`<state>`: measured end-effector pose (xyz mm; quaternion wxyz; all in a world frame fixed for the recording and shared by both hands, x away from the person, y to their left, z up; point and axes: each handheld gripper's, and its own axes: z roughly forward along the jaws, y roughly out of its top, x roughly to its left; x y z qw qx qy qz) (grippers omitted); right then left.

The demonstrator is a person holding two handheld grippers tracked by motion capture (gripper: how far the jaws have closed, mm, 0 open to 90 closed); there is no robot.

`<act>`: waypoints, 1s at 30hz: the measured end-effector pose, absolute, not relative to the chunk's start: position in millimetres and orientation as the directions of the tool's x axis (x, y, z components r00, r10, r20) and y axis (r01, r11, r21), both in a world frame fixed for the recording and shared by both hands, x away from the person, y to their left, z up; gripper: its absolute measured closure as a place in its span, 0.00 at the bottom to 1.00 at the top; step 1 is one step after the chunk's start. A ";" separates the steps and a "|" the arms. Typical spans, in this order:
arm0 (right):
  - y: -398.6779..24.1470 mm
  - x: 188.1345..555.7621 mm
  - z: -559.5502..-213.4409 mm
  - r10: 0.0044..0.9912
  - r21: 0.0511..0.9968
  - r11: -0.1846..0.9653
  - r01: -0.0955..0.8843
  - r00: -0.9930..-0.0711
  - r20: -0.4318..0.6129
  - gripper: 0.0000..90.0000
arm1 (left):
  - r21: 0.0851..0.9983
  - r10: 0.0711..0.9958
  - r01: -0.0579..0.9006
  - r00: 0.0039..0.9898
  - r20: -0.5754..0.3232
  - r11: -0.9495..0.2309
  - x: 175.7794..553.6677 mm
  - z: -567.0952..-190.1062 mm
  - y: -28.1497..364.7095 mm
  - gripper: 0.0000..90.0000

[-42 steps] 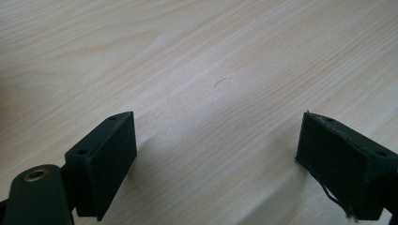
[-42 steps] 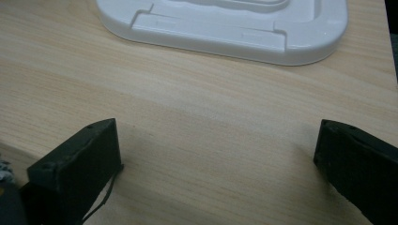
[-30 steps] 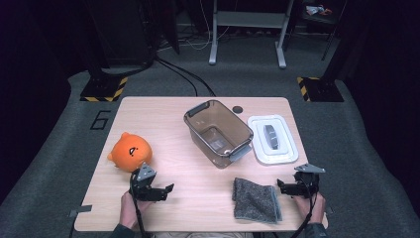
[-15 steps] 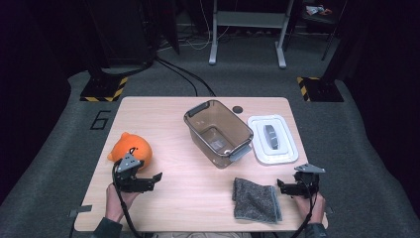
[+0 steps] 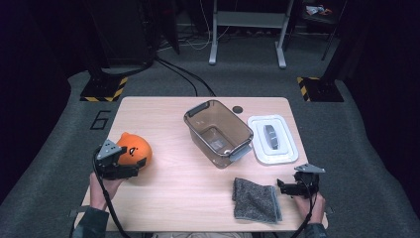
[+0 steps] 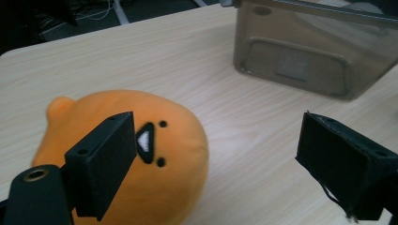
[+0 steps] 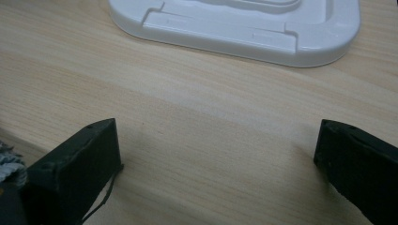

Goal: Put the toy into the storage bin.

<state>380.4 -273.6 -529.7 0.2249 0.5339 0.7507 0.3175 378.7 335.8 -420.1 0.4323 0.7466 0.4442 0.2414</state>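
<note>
Orange plush toy [image 6: 126,154] lies partly between the left tool's [image 6: 225,164] wide-apart jaws, touching one jaw.

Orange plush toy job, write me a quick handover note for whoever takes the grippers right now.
Left gripper: open, at the orange plush toy, one jaw in front of its face, the other wide of it; no grip yet.
Right gripper: open, holding nothing, low over the table beside the grey cloth.
Clear bin: mid-table, looks empty; its white lid lies flat to its right.
Done: nothing moved or packed that I can see.
Left: probably close on the plush toy and put it in the bin; cloth and lid untouched.
</note>
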 end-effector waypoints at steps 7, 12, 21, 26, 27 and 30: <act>-273.6 380.4 -529.7 0.944 0.717 0.228 0.659 -0.329 0.001 0.00 | 0.840 0.901 0.491 0.433 -0.007 -0.230 397.4 -424.5 355.3 0.13; -273.4 380.3 -529.7 0.945 0.717 0.227 0.659 -0.327 0.002 0.00 | 0.820 0.908 0.528 0.417 -0.026 -0.219 409.9 -433.2 364.9 0.13; -273.4 380.3 -529.7 0.945 0.717 0.228 0.659 -0.328 0.001 0.00 | 0.786 0.908 0.575 0.416 -0.040 -0.228 422.3 -449.0 365.0 0.20; -273.8 380.6 -529.9 0.943 0.717 0.234 0.656 -0.332 -0.003 0.00 | 0.778 0.918 0.592 0.393 -0.050 -0.211 424.2 -459.3 361.1 0.33; -273.6 380.6 -529.8 0.944 0.718 0.230 0.657 -0.330 -0.001 0.00 | 0.776 0.918 0.595 0.394 -0.052 -0.211 424.9 -460.1 362.0 0.35; -273.8 380.6 -529.8 0.943 0.717 0.233 0.657 -0.332 -0.002 0.00 | 0.776 0.919 0.600 0.388 -0.067 -0.197 426.1 -462.5 363.2 0.44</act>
